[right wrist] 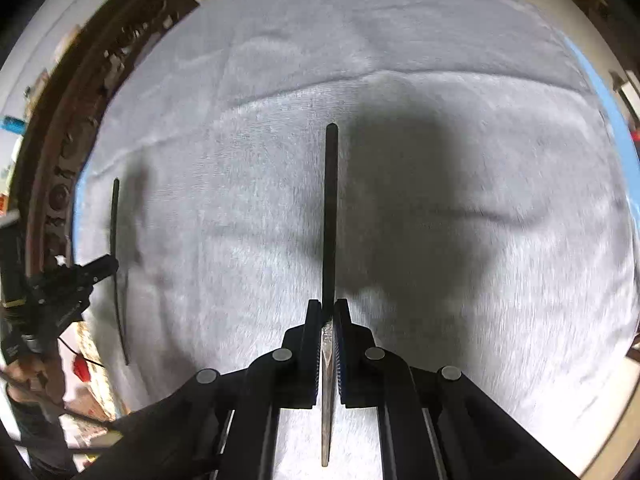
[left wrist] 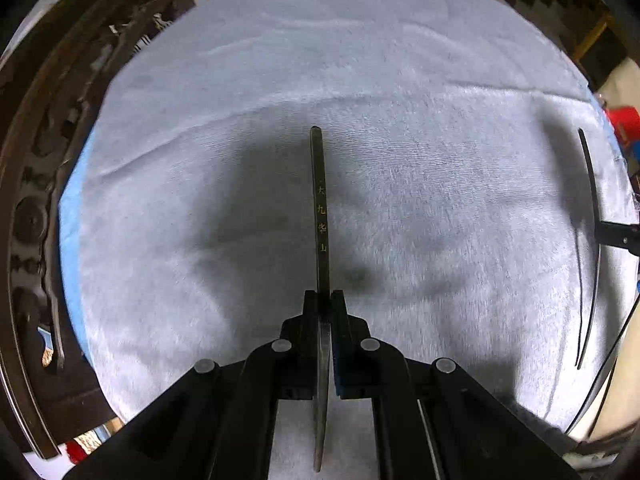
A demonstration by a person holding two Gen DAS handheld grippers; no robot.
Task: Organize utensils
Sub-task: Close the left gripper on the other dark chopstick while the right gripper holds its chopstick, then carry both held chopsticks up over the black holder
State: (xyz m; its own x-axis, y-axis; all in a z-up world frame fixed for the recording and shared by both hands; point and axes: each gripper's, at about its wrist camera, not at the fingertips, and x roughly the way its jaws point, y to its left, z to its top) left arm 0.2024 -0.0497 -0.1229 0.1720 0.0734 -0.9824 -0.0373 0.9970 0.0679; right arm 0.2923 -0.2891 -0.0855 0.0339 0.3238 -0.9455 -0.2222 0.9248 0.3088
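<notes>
A wrinkled grey cloth (left wrist: pixel 360 60) covers the table, over a blue underlayer (left wrist: pixel 70 216) at its edge. Dark carved wooden furniture (left wrist: pixel 52 120) stands alongside. Overhead light casts soft shadows.

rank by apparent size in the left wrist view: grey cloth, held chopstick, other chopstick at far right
1. grey cloth
2. and 3. unsure: held chopstick in the left hand-held gripper looks thicker, but it is nearer than the other chopstick

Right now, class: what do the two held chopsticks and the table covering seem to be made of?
Left chopstick: dark lacquered wood, probably; gilt characters show.
Right chopstick: likely the same, matte dark, no markings visible.
Covering: pale grey towel-like cloth; fuzzy nap, soft wrinkles.
</notes>
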